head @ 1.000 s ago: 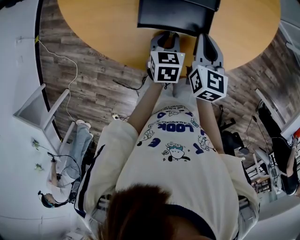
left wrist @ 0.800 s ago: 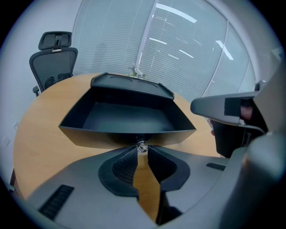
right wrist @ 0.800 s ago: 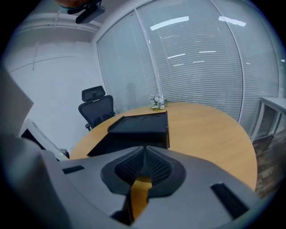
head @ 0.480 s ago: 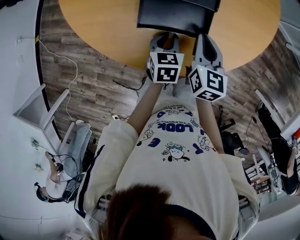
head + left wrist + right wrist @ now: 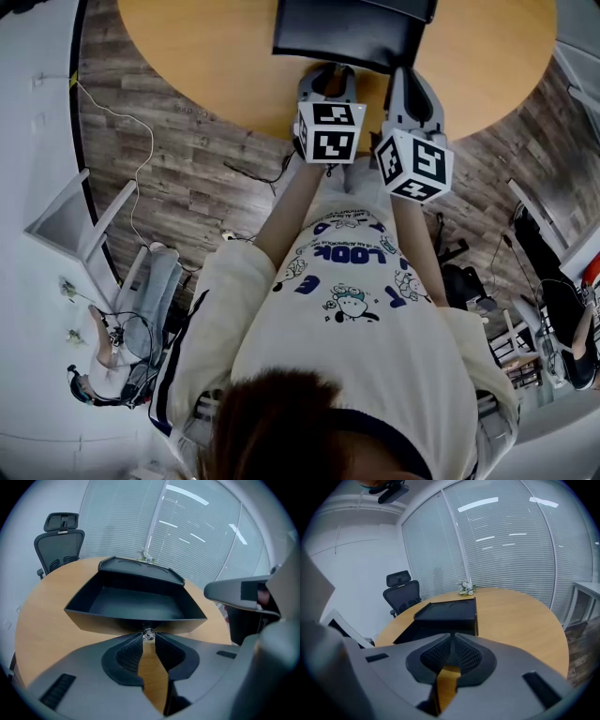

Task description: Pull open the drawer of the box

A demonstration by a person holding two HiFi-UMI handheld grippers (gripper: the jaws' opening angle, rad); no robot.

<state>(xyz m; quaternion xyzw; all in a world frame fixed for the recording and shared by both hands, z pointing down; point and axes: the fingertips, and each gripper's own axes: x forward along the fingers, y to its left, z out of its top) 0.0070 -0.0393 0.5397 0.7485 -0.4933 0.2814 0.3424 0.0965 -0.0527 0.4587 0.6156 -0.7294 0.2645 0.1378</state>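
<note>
A black box [image 5: 451, 611] stands on the round wooden table [image 5: 206, 56]. Its drawer [image 5: 133, 603] is pulled out toward me, and the tray is empty inside. In the left gripper view, the left gripper [image 5: 148, 635] is shut on the small metal knob [image 5: 148, 633] at the middle of the drawer's front wall. The right gripper [image 5: 452, 637] hovers just in front of the box, shut with nothing between its ribbed pads. In the head view both grippers, left [image 5: 328, 82] and right [image 5: 412, 89], reach side by side to the drawer's near edge [image 5: 347, 52].
A black office chair [image 5: 61, 538] stands behind the table on the left. A small flower ornament [image 5: 465, 588] sits at the table's far edge before the window blinds. A white desk [image 5: 587, 591] is at the right. A person [image 5: 122, 347] sits on the floor at lower left.
Both grippers and the drawer stand as before. Only the person on the floor at the lower left has shifted a little.
</note>
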